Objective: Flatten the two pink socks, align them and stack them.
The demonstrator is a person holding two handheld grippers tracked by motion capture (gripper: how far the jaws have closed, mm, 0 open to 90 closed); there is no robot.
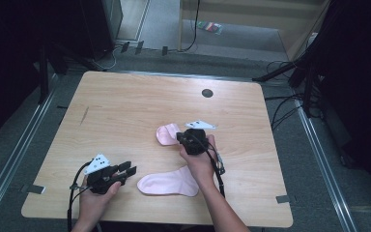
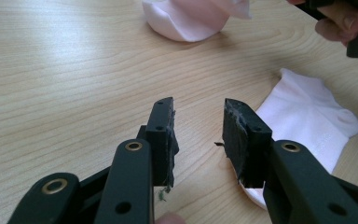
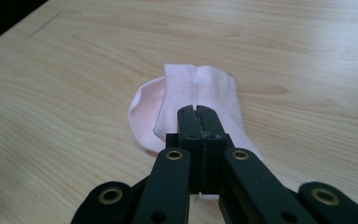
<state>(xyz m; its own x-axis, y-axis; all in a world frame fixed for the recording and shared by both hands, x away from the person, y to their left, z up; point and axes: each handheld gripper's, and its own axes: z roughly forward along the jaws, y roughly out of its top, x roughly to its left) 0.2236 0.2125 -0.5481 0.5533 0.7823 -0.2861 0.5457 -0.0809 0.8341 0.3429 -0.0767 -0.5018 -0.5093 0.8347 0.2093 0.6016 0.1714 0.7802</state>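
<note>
Two pink socks are on the wooden table. The far sock lies near the middle, and my right gripper is shut on its edge. In the right gripper view the jaws meet, pinching a fold of this sock that is drawn up over itself. The near sock lies flat by the front edge. My left gripper stands open to the left of it, with nothing between its fingers. The near sock lies just past its right jaw.
A dark round hole sits in the tabletop at the back. Bare wood spreads across the left and far parts of the table. Cables and stand legs lie on the floor beyond the right rear corner.
</note>
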